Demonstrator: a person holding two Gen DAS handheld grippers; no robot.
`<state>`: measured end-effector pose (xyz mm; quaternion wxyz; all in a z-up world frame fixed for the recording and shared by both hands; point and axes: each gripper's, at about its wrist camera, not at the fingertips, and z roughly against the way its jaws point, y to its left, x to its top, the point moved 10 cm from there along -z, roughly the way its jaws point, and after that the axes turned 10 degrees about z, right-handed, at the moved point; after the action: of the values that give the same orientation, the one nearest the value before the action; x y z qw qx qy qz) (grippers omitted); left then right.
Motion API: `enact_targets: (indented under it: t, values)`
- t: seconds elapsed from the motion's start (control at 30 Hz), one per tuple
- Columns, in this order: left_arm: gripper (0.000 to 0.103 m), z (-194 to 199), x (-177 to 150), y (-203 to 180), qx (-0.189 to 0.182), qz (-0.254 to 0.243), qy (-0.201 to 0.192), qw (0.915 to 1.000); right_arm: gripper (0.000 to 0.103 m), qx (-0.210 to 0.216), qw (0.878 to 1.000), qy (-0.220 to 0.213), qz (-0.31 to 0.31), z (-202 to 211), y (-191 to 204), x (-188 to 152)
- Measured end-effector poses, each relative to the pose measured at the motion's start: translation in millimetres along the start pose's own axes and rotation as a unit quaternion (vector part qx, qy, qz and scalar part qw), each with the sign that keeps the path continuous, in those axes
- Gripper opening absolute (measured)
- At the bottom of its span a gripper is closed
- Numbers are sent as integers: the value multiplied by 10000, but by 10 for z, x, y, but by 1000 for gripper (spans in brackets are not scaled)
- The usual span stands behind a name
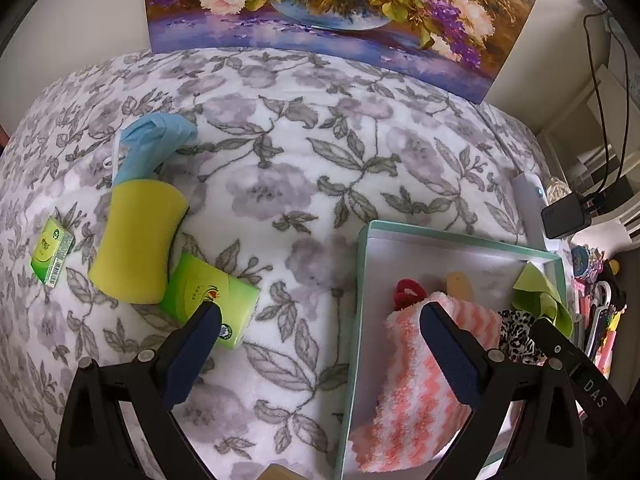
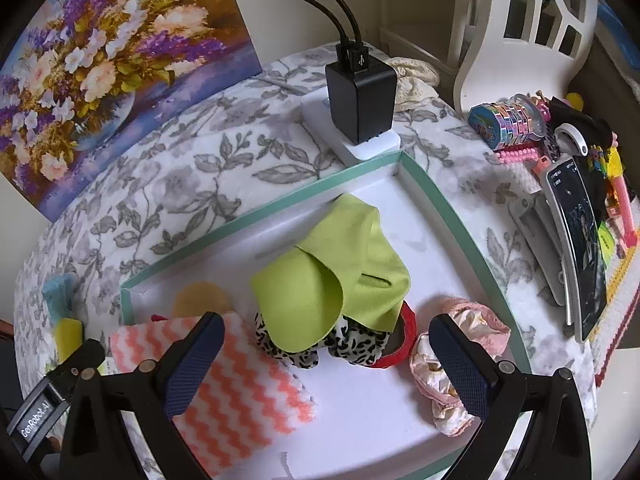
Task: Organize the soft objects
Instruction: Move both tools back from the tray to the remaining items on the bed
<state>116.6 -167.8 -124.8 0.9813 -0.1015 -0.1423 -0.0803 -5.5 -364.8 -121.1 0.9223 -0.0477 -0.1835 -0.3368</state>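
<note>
Your left claw (image 1: 320, 320) hangs over the surface (image 1: 280, 184) with its fingers spread wide and nothing between them. The left finger (image 1: 192, 352) sits above the near corner of a green tissue pack (image 1: 208, 300); the right finger (image 1: 452, 356) sits over the pink striped cloth (image 1: 412, 392), which lies in the tray (image 1: 362, 280). The claw points forward along the near left wall of the tray, tilted down at the floral cover.

Your right claw (image 2: 326, 360) hovers over the tray (image 2: 452, 216), fingers also wide apart and holding nothing. Its left finger (image 2: 192, 364) overlaps the striped cloth (image 2: 248, 384), its right finger (image 2: 460, 368) overlaps a pink scrunchie (image 2: 452, 360). Between the fingers and just beyond them lie a leopard scrunchie (image 2: 344, 344) and a red band (image 2: 404, 340), with a green cloth (image 2: 332, 276) draped over both. A tan round piece (image 2: 200, 298) lies at the tray's left end; I cannot tell what it is.

Outside the tray, left of your left claw, a yellow sponge (image 1: 136, 240) leans against the tissue pack. A smaller green pack (image 1: 52, 256) lies apart to its left, and a blue mask (image 1: 152, 140) lies just behind the sponge.

Farther back, a black charger (image 2: 360, 96) stands on a white power strip (image 2: 372, 148) touching the tray's far corner. A phone (image 2: 576, 248) leans to the right. A flower painting (image 1: 340, 8) stands against the wall.
</note>
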Motion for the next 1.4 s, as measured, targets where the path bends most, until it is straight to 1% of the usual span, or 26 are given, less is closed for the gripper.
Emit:
enact_targets:
  t: [0.2,0.3,0.47,0.67,0.87,0.97,1.07,1.17,1.33,1.4]
  values:
    - [100,117,68,91,-55,169,-64,9998,103,-53,10000,-38,58,64,50,-6]
    - [100,206,121,165,3,193,-152,9997,103,-32,9999,-78,127,121,124,-12]
    - [100,339,187,318,191,166,-306,9992,103,-31,9990,-153,419,235,358,-43]
    - [100,547,263,518,264,205,-519,9981,103,142,9974,-291,644,410,671,-99]
    - [100,735,346,794,230,387,-681,9967,103,287,9958,-399,771,564,904,-187]
    - [100,765,382,1007,230,612,-666,9956,103,365,9950,-427,822,614,1005,-239]
    - [100,783,410,1245,261,870,-656,9937,103,353,9943,-442,900,644,1074,-277]
    - [100,846,447,1418,275,1034,-753,9914,103,354,9940,-439,934,662,1140,-318]
    - [100,1005,507,1664,437,1151,-973,9876,103,425,9928,-435,1028,692,1309,-396]
    - [100,1035,513,1735,457,1166,-1001,9871,103,438,9920,-440,1096,698,1386,-412]
